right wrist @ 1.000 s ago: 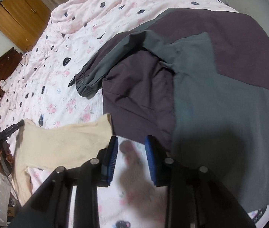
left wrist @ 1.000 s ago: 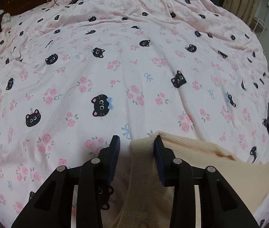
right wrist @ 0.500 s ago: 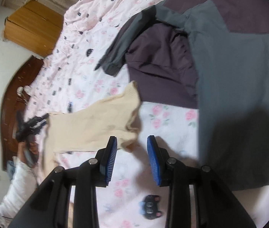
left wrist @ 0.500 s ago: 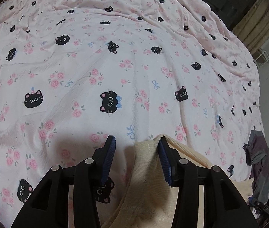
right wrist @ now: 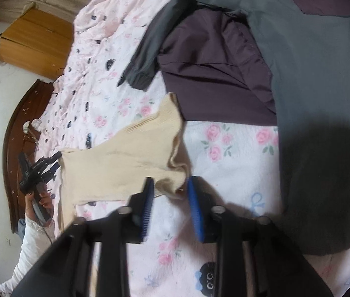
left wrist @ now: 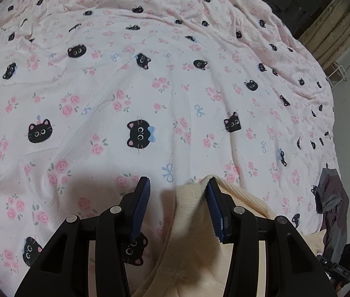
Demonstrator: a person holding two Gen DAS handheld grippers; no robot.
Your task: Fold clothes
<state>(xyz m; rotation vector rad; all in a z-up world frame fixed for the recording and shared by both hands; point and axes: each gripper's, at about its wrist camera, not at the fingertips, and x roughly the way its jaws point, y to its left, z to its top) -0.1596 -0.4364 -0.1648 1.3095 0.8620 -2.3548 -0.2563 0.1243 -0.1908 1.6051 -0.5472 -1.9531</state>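
Note:
A cream knit garment [right wrist: 125, 156] lies flat on the pink cat-print bedspread [left wrist: 150, 86]. My left gripper [left wrist: 177, 205] is open over one corner of the garment [left wrist: 194, 235], the cloth lying between the jaws against the right pad. My right gripper [right wrist: 170, 198] is open, its jaws on either side of the garment's near corner. The left gripper also shows in the right wrist view [right wrist: 41, 168], at the garment's far end.
A grey and dark purple jacket [right wrist: 261, 61] lies spread on the bed right of the cream garment; it also shows in the left wrist view [left wrist: 331, 205]. A wooden cabinet [right wrist: 36, 42] and a dark headboard [right wrist: 14, 128] stand beyond the bed.
My right gripper has moved left, from the jacket to the cream garment's corner. My left gripper stays open over its corner, its view tilted further down toward the bed.

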